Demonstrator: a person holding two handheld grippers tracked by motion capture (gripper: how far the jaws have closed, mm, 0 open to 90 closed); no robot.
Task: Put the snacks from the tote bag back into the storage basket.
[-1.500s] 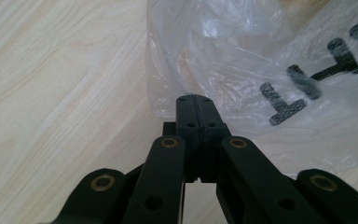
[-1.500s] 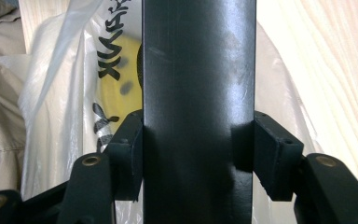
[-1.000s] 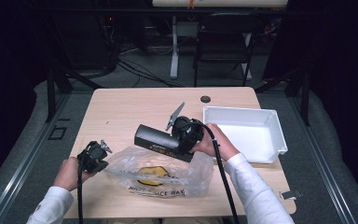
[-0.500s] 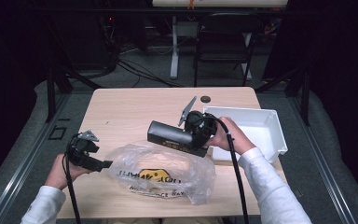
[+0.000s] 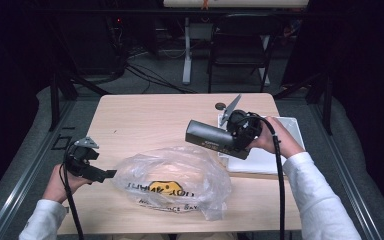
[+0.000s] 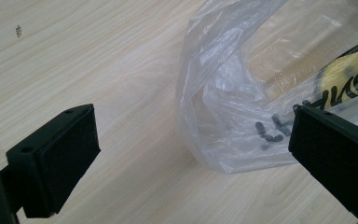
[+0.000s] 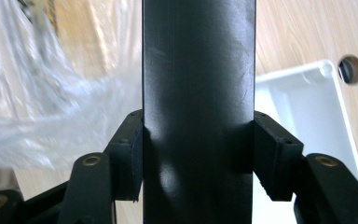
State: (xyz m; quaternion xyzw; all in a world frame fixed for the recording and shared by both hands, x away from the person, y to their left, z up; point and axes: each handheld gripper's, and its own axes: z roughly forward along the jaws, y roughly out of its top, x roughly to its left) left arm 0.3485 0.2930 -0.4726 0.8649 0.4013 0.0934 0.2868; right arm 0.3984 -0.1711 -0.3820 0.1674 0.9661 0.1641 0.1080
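Plastic bag (image 5: 172, 181): we've let go; left gripper (image 5: 107, 174) jaws just opened, now clear at its left edge. Black box (image 5: 215, 139): clamped in right gripper (image 7: 198, 154), carried off twd white tray (image 5: 292, 127).

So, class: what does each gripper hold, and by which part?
The right gripper clamps a black box across its two long sides, near one end. The left gripper holds nothing; its jaws have just been opening beside the bag.
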